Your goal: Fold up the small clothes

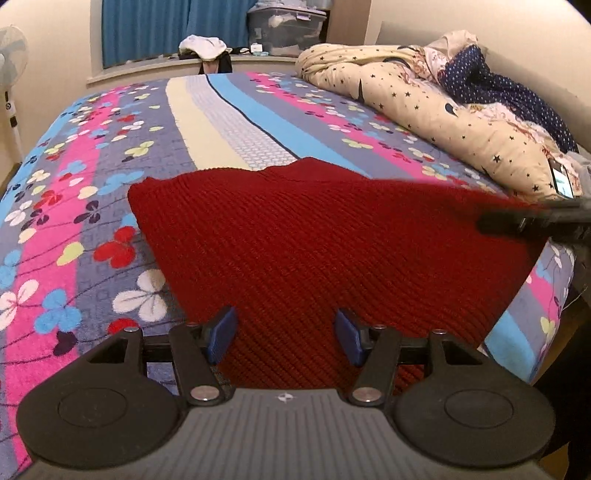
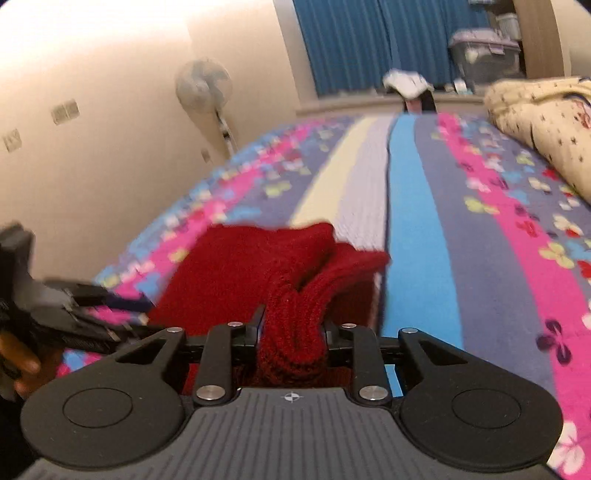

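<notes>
Bed (image 1: 229,122): a wide mattress under a striped, flower-print cover fills both views; every place below is given from it.
Quilt (image 1: 424,96): a cream, star-print heap bunched along the bed's far right side, well apart from the work, likely pushed aside to leave a flat area for folding.
Knit (image 1: 332,251): a dark red ribbed garment, the piece being folded, lies spread on the bed's near edge. Its far edge rises in a soft ridge at the middle, and its right end is lifted off the cover.
Fan (image 2: 203,85): a pale standing fan beside the bed's left side, against the wall.
Box (image 1: 286,26): a grey storage box beyond the bed's far end, by the blue curtain.
Left gripper (image 1: 286,334): its blue pads stand spread, hovering over the knit's near left part. Nothing sits between them; it seems ready to pin or take the cloth.
Right gripper (image 2: 291,326): at the bed's near right, it pinches a thick bunched fold of the knit (image 2: 291,332), jaws pressed into the wool. Lifting that end would let it be carried over the flat part.
Hand (image 2: 22,363): a person's fingers show at the right view's left edge, carrying the other tool.
</notes>
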The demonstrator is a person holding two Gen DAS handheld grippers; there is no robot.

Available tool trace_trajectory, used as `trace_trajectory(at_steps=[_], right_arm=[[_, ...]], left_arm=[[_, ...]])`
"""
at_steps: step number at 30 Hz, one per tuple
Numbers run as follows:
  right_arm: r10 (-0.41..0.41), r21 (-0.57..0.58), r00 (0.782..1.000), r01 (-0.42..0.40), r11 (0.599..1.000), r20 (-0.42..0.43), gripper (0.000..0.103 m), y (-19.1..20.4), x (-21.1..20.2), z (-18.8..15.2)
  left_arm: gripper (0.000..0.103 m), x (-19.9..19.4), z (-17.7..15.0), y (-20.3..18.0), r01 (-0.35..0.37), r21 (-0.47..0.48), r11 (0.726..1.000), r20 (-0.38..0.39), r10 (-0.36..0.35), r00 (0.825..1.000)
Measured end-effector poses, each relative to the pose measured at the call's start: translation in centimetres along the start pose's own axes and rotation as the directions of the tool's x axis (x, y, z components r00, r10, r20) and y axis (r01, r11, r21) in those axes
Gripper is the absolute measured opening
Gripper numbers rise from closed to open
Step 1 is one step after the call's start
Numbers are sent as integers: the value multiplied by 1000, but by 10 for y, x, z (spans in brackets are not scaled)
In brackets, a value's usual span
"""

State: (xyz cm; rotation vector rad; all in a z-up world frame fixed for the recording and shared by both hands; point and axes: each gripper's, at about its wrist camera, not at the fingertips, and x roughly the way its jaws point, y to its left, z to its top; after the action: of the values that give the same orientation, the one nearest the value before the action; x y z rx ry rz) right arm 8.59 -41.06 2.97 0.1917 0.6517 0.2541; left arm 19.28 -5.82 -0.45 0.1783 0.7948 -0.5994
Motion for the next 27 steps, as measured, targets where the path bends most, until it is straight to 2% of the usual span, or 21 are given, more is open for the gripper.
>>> trace_trajectory(at_steps=[2, 4, 10, 13, 16, 19, 21, 23, 24, 25, 27], right_arm=[[-13, 28, 992, 17, 999, -128, 28, -10, 21, -14], [-46, 36, 980, 53, 998, -193, 31, -11, 34, -20], [-133, -77, 979, 122, 990, -152, 51, -3, 16, -14], [-144, -109, 982, 131, 985, -120, 53, 0, 6, -7], [-86, -141, 994, 77, 987, -61, 53, 3, -2, 10], [-4, -164, 998, -6, 987, -62, 53, 8, 3, 17], [12, -188, 991, -37, 981, -132, 53, 10, 21, 16], [-47, -233, 962, -18, 972, -271, 52, 8, 51, 3], [-92, -257, 946, 10, 966, -311, 57, 5, 62, -6], [-99, -255, 943, 16, 967, -318, 58, 0, 68, -13], [-54, -186, 951, -4, 982, -304, 59, -11, 68, -17]], left_arm=[[65, 1, -2, -5, -13, 29, 999, -15, 14, 1000], [65, 3, -4, -7, -34, 56, 998, -22, 35, 999], [65, 5, -4, -4, -40, 47, 998, -32, 41, 999], [66, 7, -4, -3, -44, 52, 998, -35, 46, 998], [67, 7, -3, -4, -46, 47, 998, -34, 47, 998], [67, 7, -3, -4, -47, 54, 997, -34, 49, 998], [67, 8, -4, -4, -45, 56, 997, -34, 47, 998], [67, 8, -6, -2, -44, 58, 997, -38, 46, 998], [67, 9, -7, -2, -45, 63, 997, -45, 48, 998], [67, 9, -7, -3, -48, 68, 997, -52, 52, 997], [67, 9, -9, -1, -48, 72, 996, -61, 52, 997]])
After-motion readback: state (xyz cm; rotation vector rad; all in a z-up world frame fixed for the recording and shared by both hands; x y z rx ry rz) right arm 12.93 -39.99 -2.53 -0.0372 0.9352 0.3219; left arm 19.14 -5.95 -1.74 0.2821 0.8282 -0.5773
